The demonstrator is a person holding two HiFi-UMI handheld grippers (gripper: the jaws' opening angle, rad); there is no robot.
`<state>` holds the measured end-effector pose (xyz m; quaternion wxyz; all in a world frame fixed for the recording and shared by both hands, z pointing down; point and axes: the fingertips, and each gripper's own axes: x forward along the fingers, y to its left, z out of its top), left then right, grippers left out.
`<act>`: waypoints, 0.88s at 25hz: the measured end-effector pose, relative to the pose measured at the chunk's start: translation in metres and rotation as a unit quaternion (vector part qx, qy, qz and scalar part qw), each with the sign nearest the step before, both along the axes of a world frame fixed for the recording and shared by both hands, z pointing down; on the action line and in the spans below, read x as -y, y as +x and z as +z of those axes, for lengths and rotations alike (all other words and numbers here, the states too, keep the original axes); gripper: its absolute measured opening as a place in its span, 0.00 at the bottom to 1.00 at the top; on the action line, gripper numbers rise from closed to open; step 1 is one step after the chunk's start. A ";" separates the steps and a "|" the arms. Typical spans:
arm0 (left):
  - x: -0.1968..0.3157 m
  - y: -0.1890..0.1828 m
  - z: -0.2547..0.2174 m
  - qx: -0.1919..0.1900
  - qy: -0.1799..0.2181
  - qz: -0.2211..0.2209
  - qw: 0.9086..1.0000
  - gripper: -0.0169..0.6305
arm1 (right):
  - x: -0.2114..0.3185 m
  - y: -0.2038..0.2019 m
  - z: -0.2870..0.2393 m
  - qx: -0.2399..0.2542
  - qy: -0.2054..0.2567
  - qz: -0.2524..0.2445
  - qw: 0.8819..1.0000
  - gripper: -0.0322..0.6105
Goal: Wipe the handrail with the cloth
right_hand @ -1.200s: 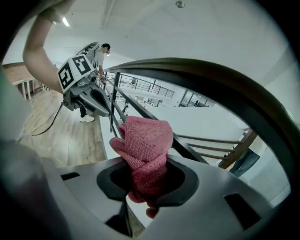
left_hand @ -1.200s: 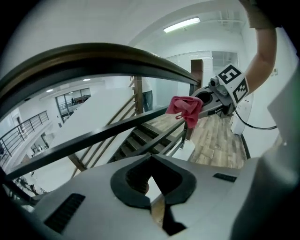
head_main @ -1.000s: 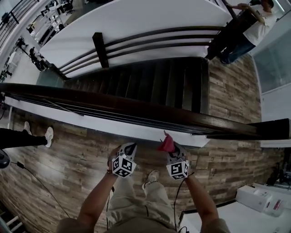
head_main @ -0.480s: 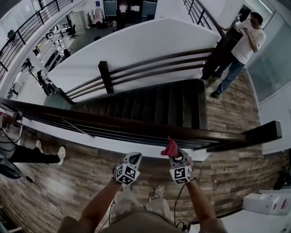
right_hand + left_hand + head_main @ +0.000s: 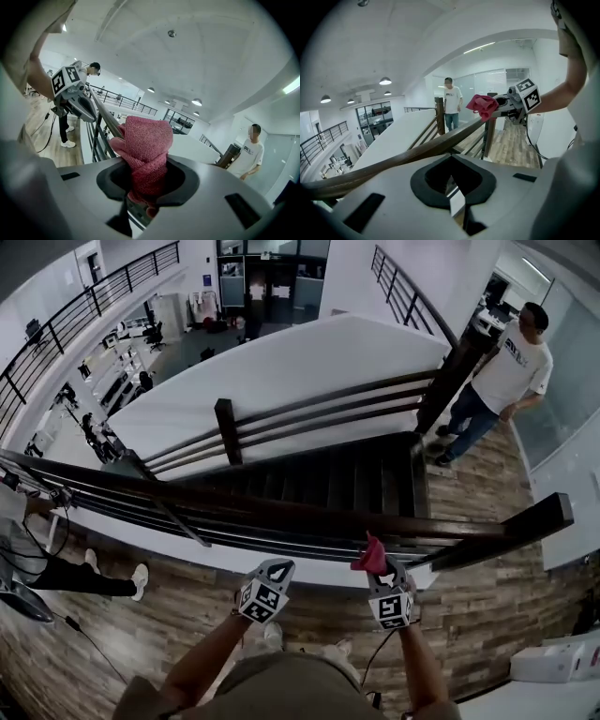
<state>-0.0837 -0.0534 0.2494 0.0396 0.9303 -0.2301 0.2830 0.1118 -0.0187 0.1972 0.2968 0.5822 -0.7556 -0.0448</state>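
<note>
A dark wooden handrail (image 5: 281,512) crosses the head view from left to right, above thin black bars. My right gripper (image 5: 380,565) is shut on a bunched red cloth (image 5: 371,556), which is level with the rail's near side; whether it touches the rail I cannot tell. In the right gripper view the cloth (image 5: 145,150) fills the jaws. My left gripper (image 5: 277,568) is shut and empty, just short of the rail. From the left gripper view the handrail (image 5: 417,152) runs past the shut jaws, and the cloth (image 5: 482,105) shows at the far right gripper (image 5: 502,100).
Beyond the rail a dark staircase (image 5: 328,479) drops away, with a second railing and post (image 5: 225,427). A person in a white T-shirt (image 5: 511,367) stands at the rail's far right end. Another person's legs (image 5: 84,573) are at the left. A white box (image 5: 553,662) sits low right.
Both grippers have come up from near the floor to the level of the handrail, the cloth still in the right one. The head view has tilted up, showing more of the hall.
</note>
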 end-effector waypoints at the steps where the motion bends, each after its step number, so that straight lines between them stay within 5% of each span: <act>1: 0.000 -0.004 -0.002 -0.002 0.000 0.001 1.000 0.05 | -0.003 -0.003 -0.002 0.001 0.001 0.000 1.000 0.24; 11: 0.004 -0.027 -0.018 -0.020 0.004 0.002 1.000 0.05 | -0.008 -0.030 0.001 -0.012 -0.014 -0.022 1.000 0.24; 22: 0.043 0.022 -0.010 -0.042 -0.019 -0.054 0.997 0.05 | 0.040 0.010 0.038 -0.004 -0.049 -0.072 0.996 0.24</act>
